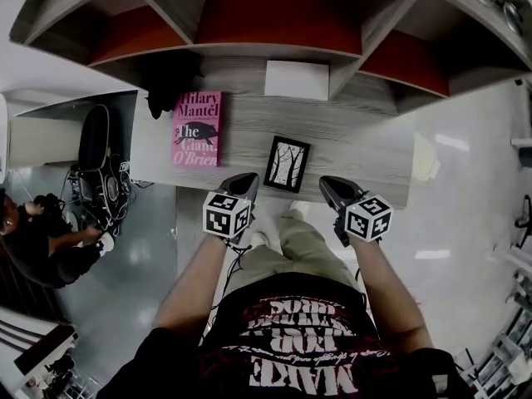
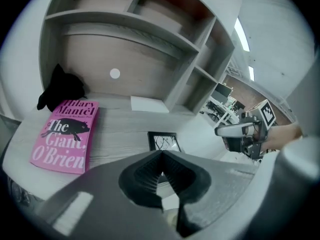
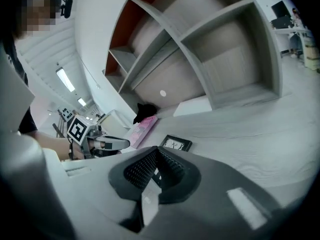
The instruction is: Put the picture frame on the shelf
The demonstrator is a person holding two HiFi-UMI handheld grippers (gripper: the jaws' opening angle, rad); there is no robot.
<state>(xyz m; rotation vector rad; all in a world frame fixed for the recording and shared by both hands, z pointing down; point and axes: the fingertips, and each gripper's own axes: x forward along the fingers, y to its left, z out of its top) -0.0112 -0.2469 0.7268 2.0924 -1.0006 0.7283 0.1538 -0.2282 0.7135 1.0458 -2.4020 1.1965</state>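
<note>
Grey wood makes the big shelf (image 1: 274, 52), with red at the back of its boxes. Below it sits the grey worktop (image 1: 349, 131). A pink book (image 1: 197, 129) lies flat on the worktop. The left tool (image 1: 243, 181) and the right tool (image 1: 329, 184) hang by the near edge, both closed with nothing in them. The little black picture frame (image 1: 287, 164) lies flat on the worktop between the two tools, just right of the book.

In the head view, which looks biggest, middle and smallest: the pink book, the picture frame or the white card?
1. pink book
2. white card
3. picture frame, only a little smaller than the card
</note>
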